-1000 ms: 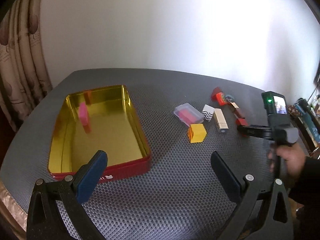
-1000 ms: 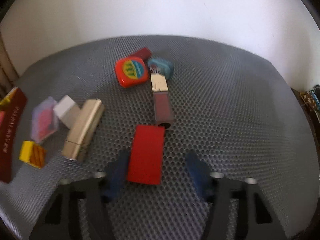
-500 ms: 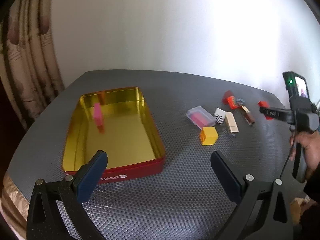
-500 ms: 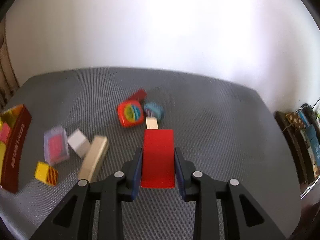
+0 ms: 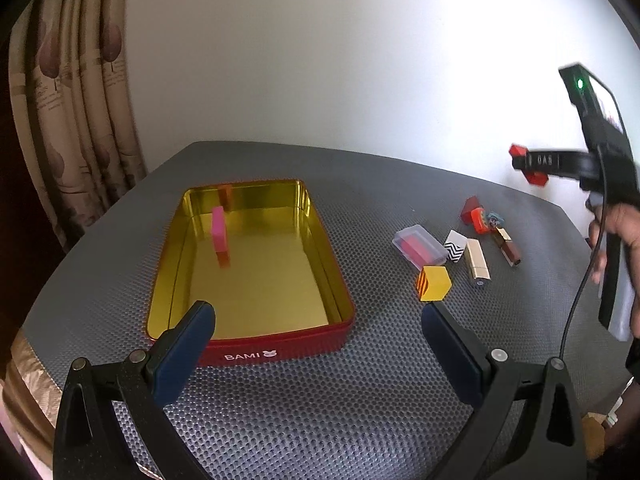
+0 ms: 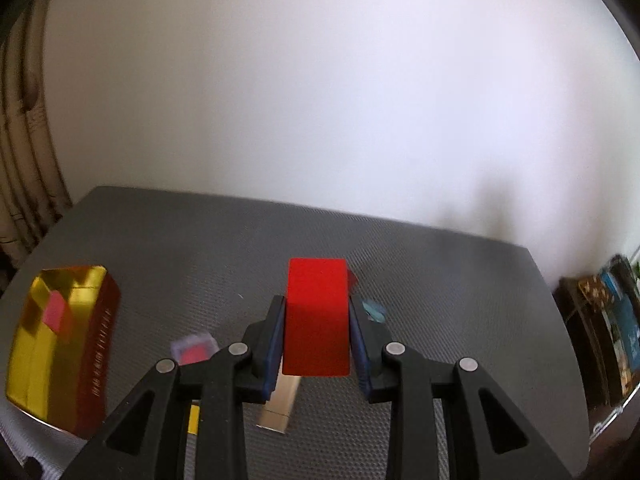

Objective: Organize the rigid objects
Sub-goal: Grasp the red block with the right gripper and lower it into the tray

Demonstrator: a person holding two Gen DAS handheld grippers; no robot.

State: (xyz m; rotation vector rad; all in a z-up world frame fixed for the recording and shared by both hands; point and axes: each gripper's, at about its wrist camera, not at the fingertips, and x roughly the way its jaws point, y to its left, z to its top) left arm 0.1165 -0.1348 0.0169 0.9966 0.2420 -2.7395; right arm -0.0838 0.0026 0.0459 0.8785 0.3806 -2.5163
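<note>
A red block is held clamped in the right gripper, above the loose pieces right of the tin. A carry leftward over its rim is judged next. Inside stands one pink block. The left gripper is held agape, empty, just before the tin.

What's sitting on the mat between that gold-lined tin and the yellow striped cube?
Nothing. In the left wrist view, the stretch of grey mat between the tin and the yellow cube is bare.
</note>
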